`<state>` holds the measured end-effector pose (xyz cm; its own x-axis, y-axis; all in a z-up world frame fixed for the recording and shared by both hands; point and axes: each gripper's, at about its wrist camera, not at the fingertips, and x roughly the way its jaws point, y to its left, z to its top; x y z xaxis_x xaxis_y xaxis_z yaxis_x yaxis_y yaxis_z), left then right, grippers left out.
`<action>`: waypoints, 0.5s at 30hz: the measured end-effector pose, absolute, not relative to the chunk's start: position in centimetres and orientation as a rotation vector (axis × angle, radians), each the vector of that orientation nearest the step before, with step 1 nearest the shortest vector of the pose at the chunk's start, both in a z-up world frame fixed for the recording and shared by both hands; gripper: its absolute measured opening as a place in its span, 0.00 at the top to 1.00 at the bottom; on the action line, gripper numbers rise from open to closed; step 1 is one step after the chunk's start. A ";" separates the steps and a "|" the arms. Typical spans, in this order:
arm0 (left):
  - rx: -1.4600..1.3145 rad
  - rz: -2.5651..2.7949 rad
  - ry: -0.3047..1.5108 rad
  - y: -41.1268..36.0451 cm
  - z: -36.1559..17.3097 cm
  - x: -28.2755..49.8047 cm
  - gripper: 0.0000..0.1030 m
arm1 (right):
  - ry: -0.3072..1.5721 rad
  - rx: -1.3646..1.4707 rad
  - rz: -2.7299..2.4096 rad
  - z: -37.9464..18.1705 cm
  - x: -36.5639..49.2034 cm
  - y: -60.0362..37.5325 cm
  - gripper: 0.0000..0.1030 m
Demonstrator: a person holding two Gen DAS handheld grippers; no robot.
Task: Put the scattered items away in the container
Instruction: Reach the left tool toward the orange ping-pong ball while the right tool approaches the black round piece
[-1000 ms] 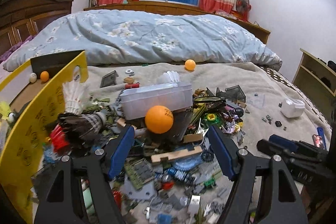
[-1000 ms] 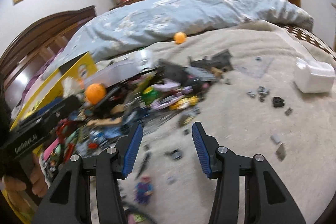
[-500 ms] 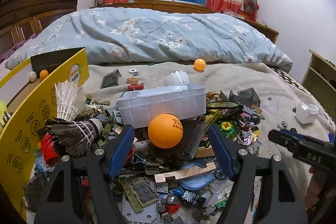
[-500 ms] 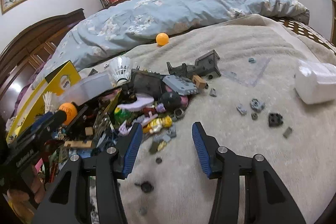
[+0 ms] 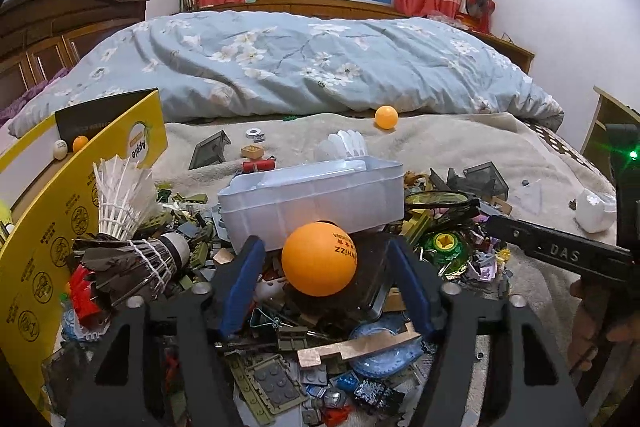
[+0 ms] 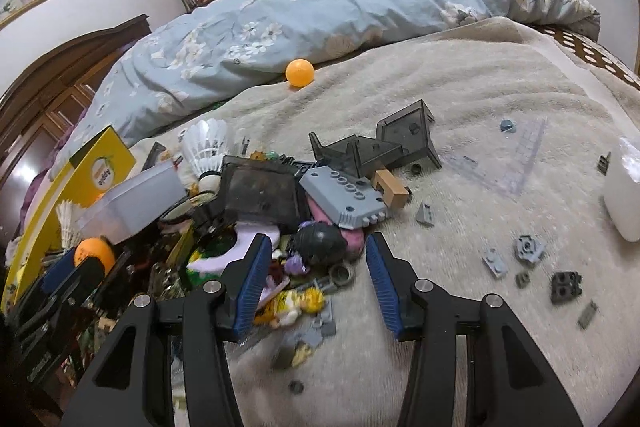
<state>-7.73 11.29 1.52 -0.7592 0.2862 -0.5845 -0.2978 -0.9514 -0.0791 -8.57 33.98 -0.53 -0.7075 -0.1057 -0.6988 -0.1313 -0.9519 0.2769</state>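
An orange ping-pong ball (image 5: pixel 319 259) rests on a heap of toy bricks and small parts (image 5: pixel 280 359) on the bed. My left gripper (image 5: pixel 325 247) straddles the ball; its jaws are closing, with a gap still showing on each side of the ball. A yellow cardboard box (image 5: pixel 36 255) stands open at the left, with two small balls inside. My right gripper (image 6: pixel 317 241) hovers open over the heap's right edge, just short of a black round piece (image 6: pixel 320 243). The right wrist view also shows the orange ball (image 6: pixel 94 251) at far left.
A translucent plastic box (image 5: pixel 312 195) lies behind the ball. Shuttlecocks (image 5: pixel 120 199) lean near the yellow box. Another orange ball (image 6: pixel 300 73) sits by the blue quilt (image 5: pixel 304 63). Loose grey pieces (image 6: pixel 528 251) and a white object (image 6: pixel 624 203) lie on the beige blanket to the right.
My left gripper has drawn closer to the orange ball and its jaws have narrowed around it. My right gripper has swung left from the bare blanket onto the heap's edge.
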 end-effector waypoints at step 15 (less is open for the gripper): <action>-0.943 2.658 -0.019 11.0 0.4 -8.8 0.43 | 0.486 -1.202 2.809 -2.0 -10.5 33.8 0.54</action>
<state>-8.84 10.98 0.45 -0.7310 0.3016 -0.6121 -0.2928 -0.9489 -0.1180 -10.49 33.76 -1.96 -0.6973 -0.0783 -0.7125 -0.1658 -0.9494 0.2666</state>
